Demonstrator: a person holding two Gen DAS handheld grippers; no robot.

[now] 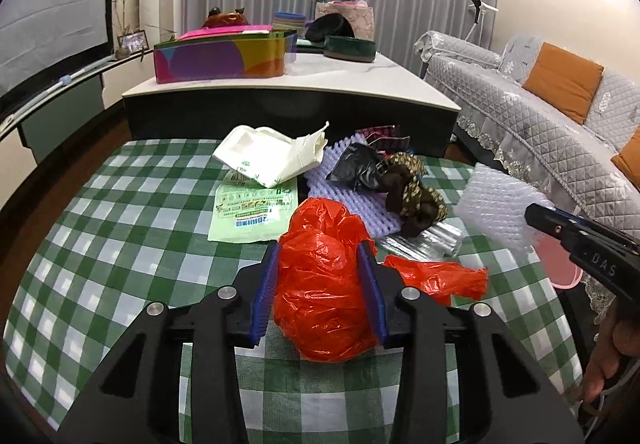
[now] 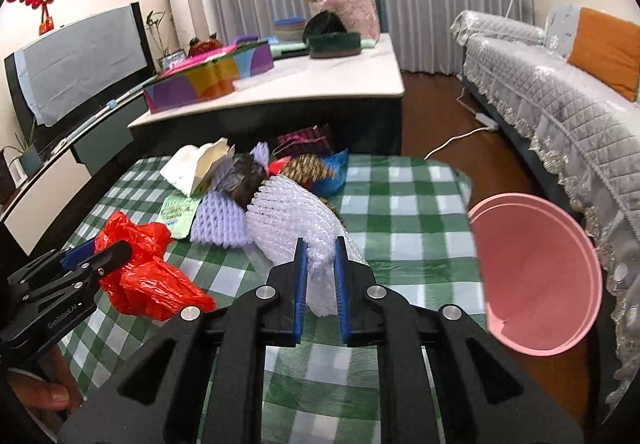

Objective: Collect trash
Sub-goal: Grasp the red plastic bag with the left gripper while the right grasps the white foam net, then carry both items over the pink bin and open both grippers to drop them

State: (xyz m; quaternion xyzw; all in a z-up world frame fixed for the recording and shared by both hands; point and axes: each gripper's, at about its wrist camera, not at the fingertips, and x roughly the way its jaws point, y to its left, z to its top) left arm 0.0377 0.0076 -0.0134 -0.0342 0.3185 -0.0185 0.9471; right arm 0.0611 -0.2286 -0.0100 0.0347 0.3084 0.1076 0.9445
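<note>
Bulging between the left jaws, red plastic bag (image 1: pixel 324 284) looks crumpled, glossy

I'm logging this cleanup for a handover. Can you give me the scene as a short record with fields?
left claw: shut on red bag
right claw: shut on white foam net
bin: pink, beside table on the right
table: green checked cloth
still lying there: purple foam, black bag, cream bag
</note>
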